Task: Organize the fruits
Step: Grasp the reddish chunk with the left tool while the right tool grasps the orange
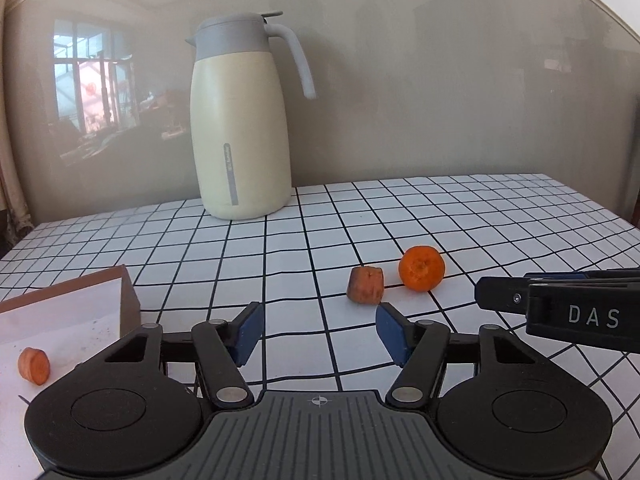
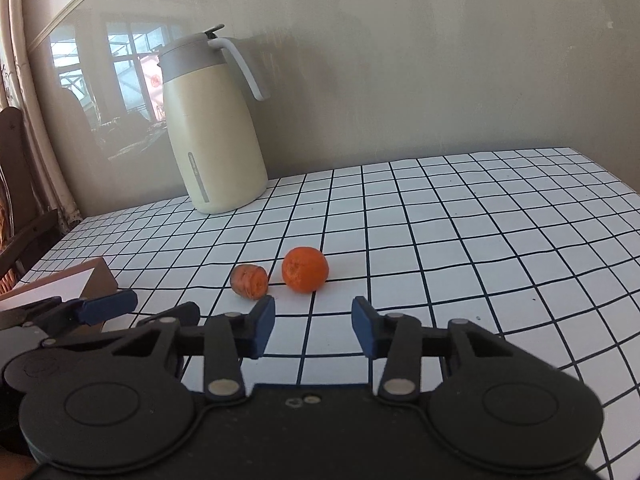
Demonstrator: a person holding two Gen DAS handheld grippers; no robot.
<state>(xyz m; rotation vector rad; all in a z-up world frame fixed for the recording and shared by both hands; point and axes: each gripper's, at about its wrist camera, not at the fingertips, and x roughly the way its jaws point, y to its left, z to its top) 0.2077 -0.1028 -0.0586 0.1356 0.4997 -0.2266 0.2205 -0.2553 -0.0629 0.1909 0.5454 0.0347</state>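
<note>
Two carrot pieces are seen mid-table on the grid cloth (image 1: 280, 248) — stub (image 1: 365, 290) just beside chunk (image 1: 421, 268), apart. Left gripper (image 1: 318, 332) and right gripper (image 2: 313, 326) are held short of them, jaws parted, nothing between. A slice (image 1: 34, 365) lies in the box (image 1: 128, 300) at the left edge. Jug (image 1: 240, 120) stands at the wall; cloth to the right is bare.

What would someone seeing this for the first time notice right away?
Probably the tall cream jug standing at the back of the grid-patterned table, against the wall. Next, two orange carrot pieces lying side by side mid-table, just ahead of the left tool and the right tool, both open and empty. A third slice sits in the box at the left.
</note>
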